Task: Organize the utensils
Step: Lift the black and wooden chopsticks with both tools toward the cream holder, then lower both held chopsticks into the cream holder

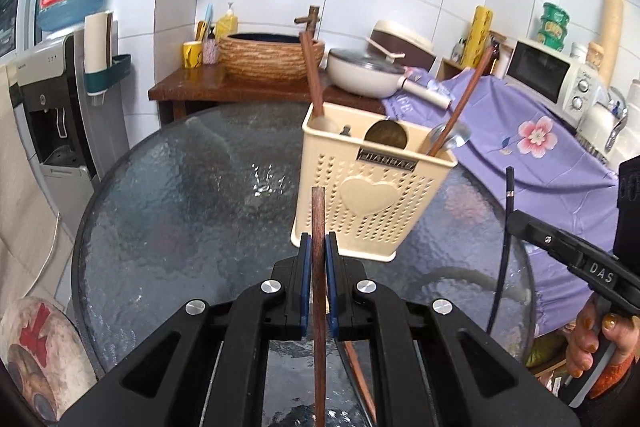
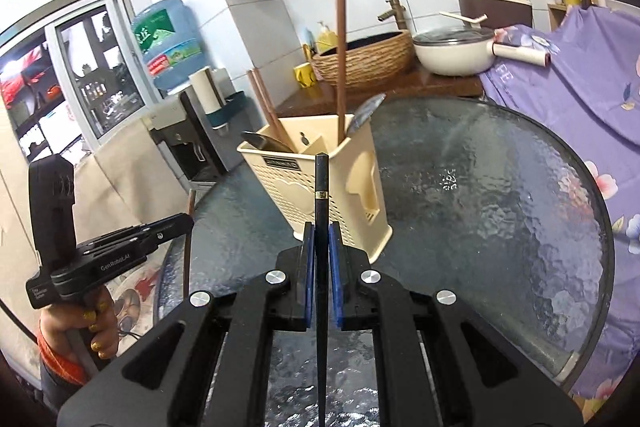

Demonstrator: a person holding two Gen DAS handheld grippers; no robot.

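Observation:
A cream perforated utensil holder [image 1: 372, 187] stands on the round glass table [image 1: 180, 211]; it also shows in the right wrist view [image 2: 320, 183]. It holds brown chopsticks [image 1: 314, 75], a brown chopstick [image 1: 464, 99] and metal spoons [image 1: 450, 139]. My left gripper [image 1: 319, 247] is shut on a brown wooden chopstick [image 1: 319, 219], held upright just in front of the holder. My right gripper [image 2: 321, 239] is shut on a black chopstick [image 2: 321, 195], upright, near the holder's corner. The right gripper also shows at the right of the left wrist view [image 1: 516, 219], and the left gripper at the left of the right wrist view [image 2: 184, 223].
Another brown chopstick [image 1: 360, 379] lies on the glass under my left gripper. Behind the table a wooden counter [image 1: 240, 87] carries a woven basin [image 1: 268, 55] and a white pan [image 1: 364, 71]. A purple flowered cloth [image 1: 540, 147] is at the right, a water dispenser [image 1: 52, 99] at the left.

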